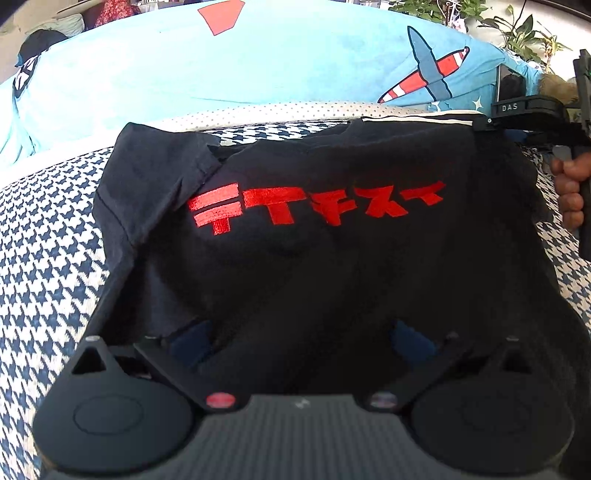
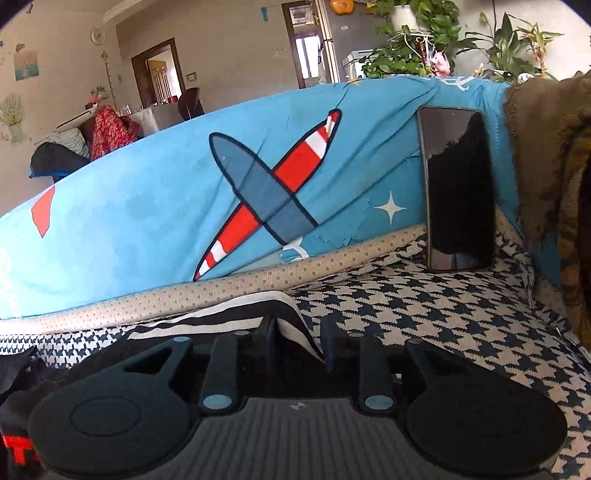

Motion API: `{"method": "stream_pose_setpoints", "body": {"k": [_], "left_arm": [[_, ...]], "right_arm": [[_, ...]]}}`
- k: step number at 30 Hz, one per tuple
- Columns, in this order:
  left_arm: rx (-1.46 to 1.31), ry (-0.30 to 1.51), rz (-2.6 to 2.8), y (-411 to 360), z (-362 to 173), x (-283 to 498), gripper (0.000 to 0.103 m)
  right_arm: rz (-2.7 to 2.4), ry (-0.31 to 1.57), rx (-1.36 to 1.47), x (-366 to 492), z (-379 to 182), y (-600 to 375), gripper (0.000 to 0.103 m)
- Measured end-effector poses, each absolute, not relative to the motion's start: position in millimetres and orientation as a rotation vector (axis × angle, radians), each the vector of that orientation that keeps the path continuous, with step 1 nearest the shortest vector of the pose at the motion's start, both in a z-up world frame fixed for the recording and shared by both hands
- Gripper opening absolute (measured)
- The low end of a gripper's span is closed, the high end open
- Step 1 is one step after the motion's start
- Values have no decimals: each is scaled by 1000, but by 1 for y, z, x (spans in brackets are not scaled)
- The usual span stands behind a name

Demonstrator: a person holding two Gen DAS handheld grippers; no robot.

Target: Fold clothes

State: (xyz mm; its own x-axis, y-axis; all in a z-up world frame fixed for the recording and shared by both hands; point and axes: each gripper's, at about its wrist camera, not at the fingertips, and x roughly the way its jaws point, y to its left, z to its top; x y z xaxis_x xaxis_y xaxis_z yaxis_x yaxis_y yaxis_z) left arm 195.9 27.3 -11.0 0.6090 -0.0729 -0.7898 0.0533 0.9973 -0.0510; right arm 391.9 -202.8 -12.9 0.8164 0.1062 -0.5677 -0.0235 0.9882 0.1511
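My left gripper (image 1: 301, 332) is sitting nearest the lens, jaws spread wide and released, both blue pads hovering over the near hem of the black T-shirt (image 1: 314, 240) w/ nothing pinched between them. My right gripper (image 2: 297, 332) is working at the shirt's far right corner; in the right wrist view its jaws are standing parted w/ a striped black-and-white fabric edge (image 2: 236, 314) lying between the fingers, but I cannot tell if the pads are pressing on it or clear of it. The left view is showing that gripper (image 1: 487, 123) at the collar-side corner, a hand (image 1: 567, 192) gripping its handle. Progress, as judged: the shirt is lying spread on the seat, red lettering (image 1: 314, 203) facing up, the left sleeve (image 1: 155, 177) looking partly turned in; body folds appear not yet done, so I am rating the job early-stage, approx. one side tucked and the rest outstanding. Surface: a houndstooth seat cover (image 2: 424, 314), navy on cream, w/ a dotted beige trim strip (image 2: 258, 280) behind it. Backrest is wearing a blue cover w/ aeroplane print (image 2: 269, 195). A dark phone (image 2: 458, 192) is leaning upright against it, beside a brown furry throw (image 2: 546, 147). Room beyond: potted plants (image 2: 424, 44), doorways, a wall clock (image 2: 97, 36), misc. clothing piled at far left.
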Motion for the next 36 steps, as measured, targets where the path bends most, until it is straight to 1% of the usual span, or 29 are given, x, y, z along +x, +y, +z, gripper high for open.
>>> {"method": "stream_pose_setpoints", "body": {"k": [1,5,10,12,14,16,20,25,29,31,33,34,35,36], "left_arm": [[-24,913,-70,27,-11,196,103],[-29,913,-61,28,-11,195,103],[-31,911,-53,28,-9,187,103],[-36,912,-49,27,-8,186,103],[-47,912,-47,28,-8,185,103],[-61,914,-46,29,-7,184,103],[-72,914,-53,30,-5,178,103],[-71,910,-52,28,-3,175,103],[-68,909,-52,26,-3,173,103],[-63,908,-53,24,-4,172,103],[-60,908,-53,24,-4,171,103],[-60,908,-52,24,-4,171,103],[-60,908,-52,24,-5,170,103],[-61,908,-51,24,-5,170,103]], "right_arm": [[63,612,138,390,-11,-205,35],[79,606,175,383,-3,-215,39],[103,586,258,378,5,-224,42],[108,576,262,374,9,-225,48],[118,558,245,370,16,-225,58],[77,539,222,363,22,-227,63],[-21,622,198,361,20,-240,63],[-71,744,258,358,2,-264,63],[-39,783,333,356,-11,-269,63],[-27,771,301,355,-16,-261,65],[-24,753,245,354,-18,-252,58],[-17,746,224,354,-19,-248,45],[-4,741,206,354,-21,-243,34],[5,735,194,354,-22,-239,30]]}}
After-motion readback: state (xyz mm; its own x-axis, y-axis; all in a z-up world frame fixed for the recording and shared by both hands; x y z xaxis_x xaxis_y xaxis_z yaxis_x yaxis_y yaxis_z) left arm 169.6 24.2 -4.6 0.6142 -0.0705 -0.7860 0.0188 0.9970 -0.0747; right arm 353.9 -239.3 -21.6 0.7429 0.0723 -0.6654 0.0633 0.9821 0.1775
